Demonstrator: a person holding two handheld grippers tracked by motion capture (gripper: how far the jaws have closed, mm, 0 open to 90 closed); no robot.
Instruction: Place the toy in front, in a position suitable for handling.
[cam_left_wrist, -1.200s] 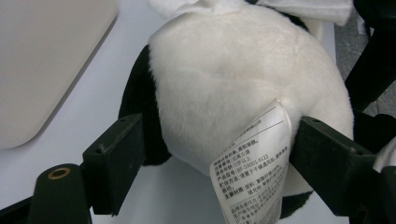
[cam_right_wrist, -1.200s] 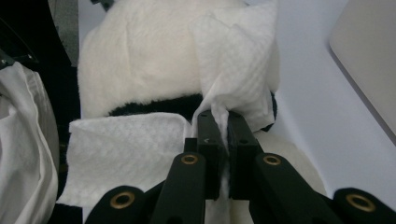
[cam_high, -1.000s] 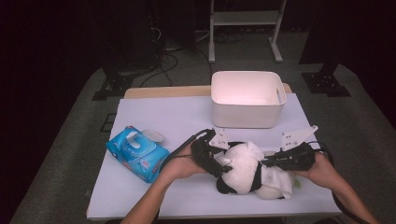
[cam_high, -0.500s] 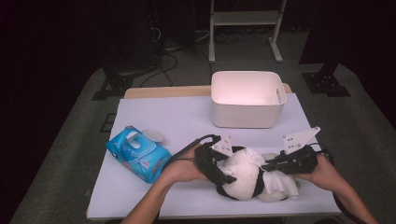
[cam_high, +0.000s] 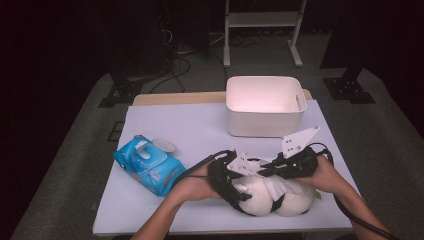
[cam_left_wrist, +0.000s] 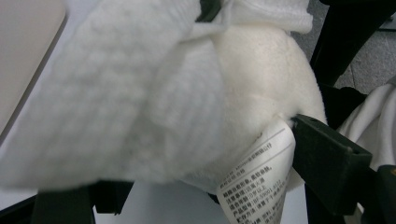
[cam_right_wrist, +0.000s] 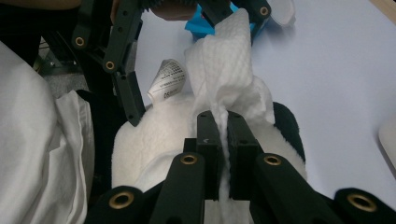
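White quilted wipe (cam_right_wrist: 224, 70) is pinched flat between the jaws of my right tool (cam_right_wrist: 223, 154), and it drapes over the black-and-white plush toy (cam_high: 272, 195) lying near the front edge of the surface (cam_high: 200, 125), its long axis running along that edge. My left tool (cam_high: 235, 185) clamps the toy's left end, jaws spread wide around it. So the toy's back sits directly under my right tool, and wiping runs along its length, away from the left tool.

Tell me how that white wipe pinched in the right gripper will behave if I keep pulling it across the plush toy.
The wipe looks thin and quilted, folding over itself above the right gripper, so probably floppy and very light. It would likely drape and drag rather than push. The plush toy looks soft and rounded, gripped by the left gripper, so it may squash or shift under pressure.
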